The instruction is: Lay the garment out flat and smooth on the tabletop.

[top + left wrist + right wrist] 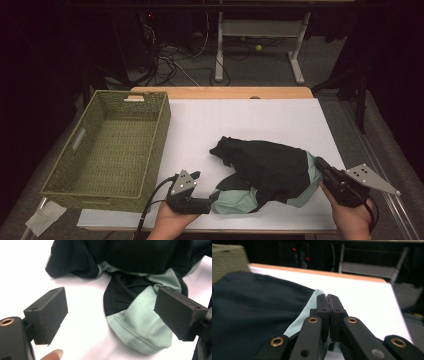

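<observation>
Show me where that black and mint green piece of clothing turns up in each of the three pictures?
High view: the garment lies crumpled on the white table, near the front edge, right of centre.
Left gripper view: it spreads across the top and middle, with a mint sleeve between the open tongs.
Right gripper view: it covers the left half, beside the shut tongs.
Shared landmark: the white table.

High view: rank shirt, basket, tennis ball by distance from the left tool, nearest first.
From the left tool:
1. Shirt, right beside it, its mint sleeve at the tool's tip.
2. Basket, to the left, on the table's edge.
3. Tennis ball, far back on the floor.
</observation>
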Demonstrator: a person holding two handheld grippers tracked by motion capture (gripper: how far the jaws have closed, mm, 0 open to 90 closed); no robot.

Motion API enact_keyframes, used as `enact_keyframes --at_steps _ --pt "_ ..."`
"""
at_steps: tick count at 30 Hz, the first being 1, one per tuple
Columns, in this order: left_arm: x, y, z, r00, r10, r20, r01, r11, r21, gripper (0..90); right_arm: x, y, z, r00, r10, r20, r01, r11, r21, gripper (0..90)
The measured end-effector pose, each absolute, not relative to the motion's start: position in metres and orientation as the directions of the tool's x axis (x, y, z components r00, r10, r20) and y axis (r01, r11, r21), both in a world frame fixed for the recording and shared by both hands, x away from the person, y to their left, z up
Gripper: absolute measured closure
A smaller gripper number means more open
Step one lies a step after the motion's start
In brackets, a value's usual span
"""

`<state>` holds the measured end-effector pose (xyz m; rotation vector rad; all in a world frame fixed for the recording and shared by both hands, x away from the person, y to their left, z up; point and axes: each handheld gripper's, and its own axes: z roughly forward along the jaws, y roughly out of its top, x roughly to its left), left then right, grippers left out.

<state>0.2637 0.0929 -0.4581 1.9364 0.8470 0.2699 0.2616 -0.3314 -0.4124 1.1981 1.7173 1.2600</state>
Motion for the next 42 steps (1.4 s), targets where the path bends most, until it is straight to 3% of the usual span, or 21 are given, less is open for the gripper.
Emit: enact_keyframes --at_steps 2,9,11,16,21,23,25,33,40,42 --pt "0.270 0.087 -0.460 0.743 0.646 -0.176 0.456 -0.295 0.839 12.0 0.268 -0.334 -0.423 -0.325 0.946 0.004 0.321 0.107 0.941 89.1" --pt "0.302 0.058 -0.461 0.772 0.610 -0.181 0.481 -0.373 0.793 12.7 0.275 -0.327 -0.432 -0.330 0.944 -0.028 0.342 0.147 0.928 88.8" --pt "0.305 0.053 -0.460 0.783 0.597 -0.173 0.469 -0.384 0.795 22.2 0.275 -0.327 -0.432 -0.330 0.944 -0.028 0.343 0.148 0.927 88.8" --pt "0.326 0.015 -0.460 0.818 0.552 -0.163 0.477 -0.492 0.728 29.4 0.276 -0.327 -0.433 -0.332 0.943 -0.027 0.344 0.147 0.927 88.8" --pt "0.324 0.005 -0.470 0.837 0.522 -0.162 0.477 -0.552 0.684 67.3 0.278 -0.326 -0.435 -0.340 0.940 -0.023 0.348 0.149 0.926 88.8" --pt "0.319 0.013 -0.470 0.830 0.536 -0.153 0.471 -0.527 0.708 78.6 0.279 -0.326 -0.435 -0.341 0.940 -0.023 0.348 0.149 0.926 88.8" --pt "0.313 0.027 -0.469 0.821 0.555 -0.135 0.460 -0.504 0.731 84.3 0.280 -0.326 -0.435 -0.338 0.941 -0.020 0.347 0.145 0.926 88.8" --pt "0.273 0.084 -0.469 0.790 0.596 -0.141 0.460 -0.426 0.779 84.8 0.289 -0.321 -0.437 -0.337 0.941 -0.029 0.352 0.155 0.923 88.9" --pt "0.253 0.095 -0.467 0.801 0.585 -0.128 0.439 -0.430 0.789 83.6 0.310 -0.324 -0.441 -0.299 0.954 -0.015 0.383 0.134 0.914 88.2" --pt "0.258 0.091 -0.465 0.804 0.578 -0.141 0.437 -0.414 0.798 71.4 0.310 -0.325 -0.441 -0.305 0.952 0.002 0.383 0.120 0.916 76.0"
